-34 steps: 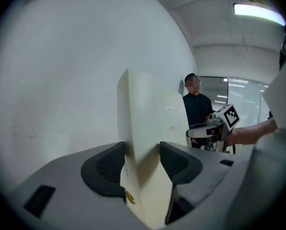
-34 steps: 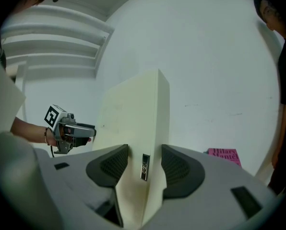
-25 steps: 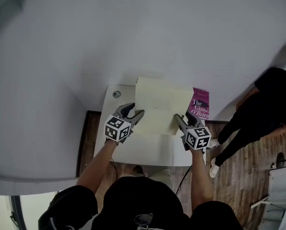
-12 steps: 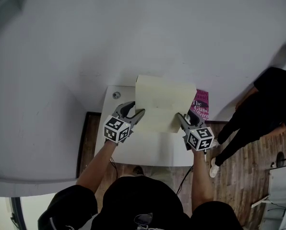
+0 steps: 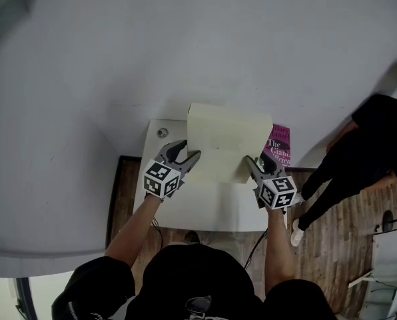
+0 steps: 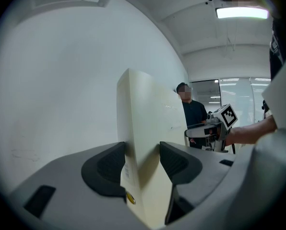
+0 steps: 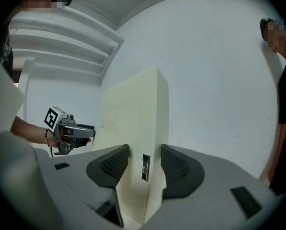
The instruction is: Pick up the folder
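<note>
Both grippers hold a pale yellow folder (image 5: pixel 225 139) upright above the white table (image 5: pixel 212 212). My left gripper (image 5: pixel 190 159) is shut on its left edge and my right gripper (image 5: pixel 250 166) on its right edge. In the left gripper view the folder (image 6: pixel 145 128) stands on edge between the dark pads of the left gripper (image 6: pixel 142 164), with the right gripper (image 6: pixel 215 126) beyond. The right gripper view shows the folder (image 7: pixel 133 119) clamped in the right gripper (image 7: pixel 144 164), a small label on its spine, and the left gripper (image 7: pixel 68 131) at the far side.
A magenta book (image 5: pixel 280 145) lies on the table's back right corner, partly behind the folder. A round grommet (image 5: pixel 162 133) sits at the table's back left. A person in black (image 5: pixel 365 145) stands to the right on the wooden floor. A white wall is right behind the table.
The folder has come up a little off the table, mostly on its right side, and less of its lower part shows. The right gripper rose with it; the left barely moved.
</note>
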Motion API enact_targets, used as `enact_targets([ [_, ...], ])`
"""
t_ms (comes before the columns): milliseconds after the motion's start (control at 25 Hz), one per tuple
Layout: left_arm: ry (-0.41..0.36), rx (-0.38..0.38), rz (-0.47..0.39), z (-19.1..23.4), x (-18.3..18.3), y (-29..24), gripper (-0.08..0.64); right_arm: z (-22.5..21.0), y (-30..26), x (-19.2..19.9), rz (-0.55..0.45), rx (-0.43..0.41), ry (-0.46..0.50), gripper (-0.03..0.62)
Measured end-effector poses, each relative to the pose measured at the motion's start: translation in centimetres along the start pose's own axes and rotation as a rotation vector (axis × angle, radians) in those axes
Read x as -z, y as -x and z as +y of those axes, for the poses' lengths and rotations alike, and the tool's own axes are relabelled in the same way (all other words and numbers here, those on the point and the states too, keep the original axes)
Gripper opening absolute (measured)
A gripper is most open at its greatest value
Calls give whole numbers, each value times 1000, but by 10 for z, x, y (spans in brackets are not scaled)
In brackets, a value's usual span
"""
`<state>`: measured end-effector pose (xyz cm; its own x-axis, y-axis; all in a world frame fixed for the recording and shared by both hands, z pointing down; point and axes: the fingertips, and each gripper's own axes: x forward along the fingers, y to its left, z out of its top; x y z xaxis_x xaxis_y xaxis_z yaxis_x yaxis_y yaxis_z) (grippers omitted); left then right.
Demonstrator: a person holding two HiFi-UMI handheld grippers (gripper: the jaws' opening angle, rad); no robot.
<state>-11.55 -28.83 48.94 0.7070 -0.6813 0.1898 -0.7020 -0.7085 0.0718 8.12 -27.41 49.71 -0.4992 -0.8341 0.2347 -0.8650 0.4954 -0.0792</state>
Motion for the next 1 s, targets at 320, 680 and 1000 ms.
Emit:
enact_targets([
  [320, 7, -2, -8, 5, 0, 3, 241, 4, -4, -3, 3, 2, 4, 228],
  [680, 3, -1, 3, 1, 0, 0, 241, 1, 0, -1, 5, 6, 0, 225],
  [1000, 2, -1, 8, 1, 3, 0, 241, 1, 1, 2, 7, 9, -2, 224],
])
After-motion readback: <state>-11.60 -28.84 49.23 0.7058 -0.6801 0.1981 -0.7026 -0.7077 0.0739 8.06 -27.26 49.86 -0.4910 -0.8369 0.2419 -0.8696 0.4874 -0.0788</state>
